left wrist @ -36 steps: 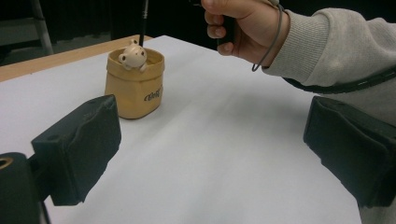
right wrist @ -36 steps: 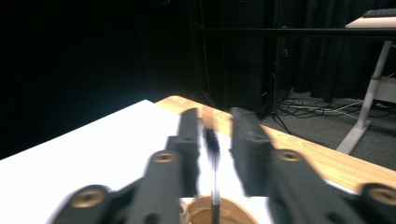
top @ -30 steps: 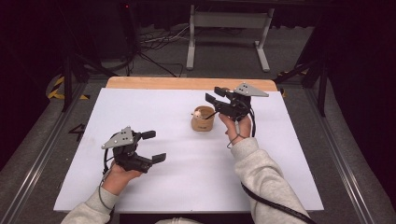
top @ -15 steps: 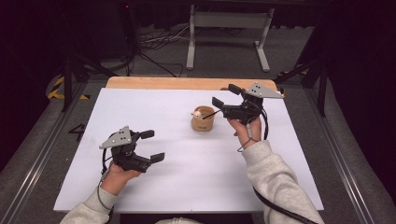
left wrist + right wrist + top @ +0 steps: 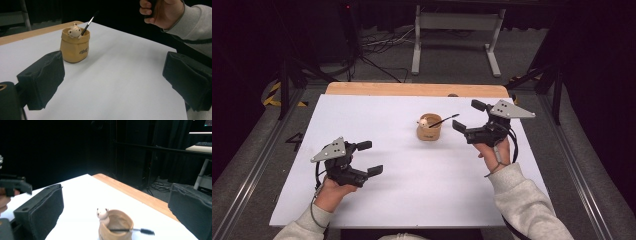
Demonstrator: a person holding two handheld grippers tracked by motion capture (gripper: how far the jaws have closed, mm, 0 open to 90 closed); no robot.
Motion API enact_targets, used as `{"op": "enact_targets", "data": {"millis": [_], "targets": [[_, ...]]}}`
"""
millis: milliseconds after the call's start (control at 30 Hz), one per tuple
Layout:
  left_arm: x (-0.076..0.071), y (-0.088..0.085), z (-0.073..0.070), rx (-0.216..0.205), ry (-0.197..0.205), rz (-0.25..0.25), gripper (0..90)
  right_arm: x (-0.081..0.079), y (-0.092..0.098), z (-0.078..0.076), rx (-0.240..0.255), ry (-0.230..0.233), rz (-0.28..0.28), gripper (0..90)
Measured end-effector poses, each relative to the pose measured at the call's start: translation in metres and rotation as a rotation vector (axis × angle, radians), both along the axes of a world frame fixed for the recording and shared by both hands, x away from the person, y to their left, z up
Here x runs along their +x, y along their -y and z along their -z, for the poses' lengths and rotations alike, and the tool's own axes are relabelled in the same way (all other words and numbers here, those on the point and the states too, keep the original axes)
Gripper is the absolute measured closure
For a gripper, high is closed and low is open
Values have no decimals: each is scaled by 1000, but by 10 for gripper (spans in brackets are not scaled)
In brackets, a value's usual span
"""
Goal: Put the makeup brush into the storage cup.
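The tan pot [image 5: 429, 133] holding the mascara wand [image 5: 443, 120] stands mid-tabletop [image 5: 412, 200], just left of the right claw [image 5: 469, 117], whose jaws have just been opening and hold nothing, unobstructed; the left claw [image 5: 369, 158] stands open, well apart.

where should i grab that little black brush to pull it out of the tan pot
Probably the bare handle of the brush, where it sticks out over the rim of the tan pot toward the right gripper. It leans that way with its bristle end outermost, so come in from that side with open jaws across the thin stem.
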State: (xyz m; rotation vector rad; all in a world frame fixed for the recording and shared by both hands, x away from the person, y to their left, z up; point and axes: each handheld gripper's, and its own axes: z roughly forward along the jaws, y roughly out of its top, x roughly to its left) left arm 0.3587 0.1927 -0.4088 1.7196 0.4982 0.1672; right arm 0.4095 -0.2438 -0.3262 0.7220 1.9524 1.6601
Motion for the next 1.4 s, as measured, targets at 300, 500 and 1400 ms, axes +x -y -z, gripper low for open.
{"op": "enact_targets", "data": {"millis": [300, 500, 1400], "targets": [[-6, -12, 1, -14, -1, -15, 48, -20, 17, 6, -28, -2, -11, 0], [-9, -18, 2, -21, -7, -20, 48, -33, 29, 18, -39, 10, 0, 0], [-27, -42, 14, -73, 21, -75, 52, -66, 47, 82, -45, 3, -17, 0]]}}
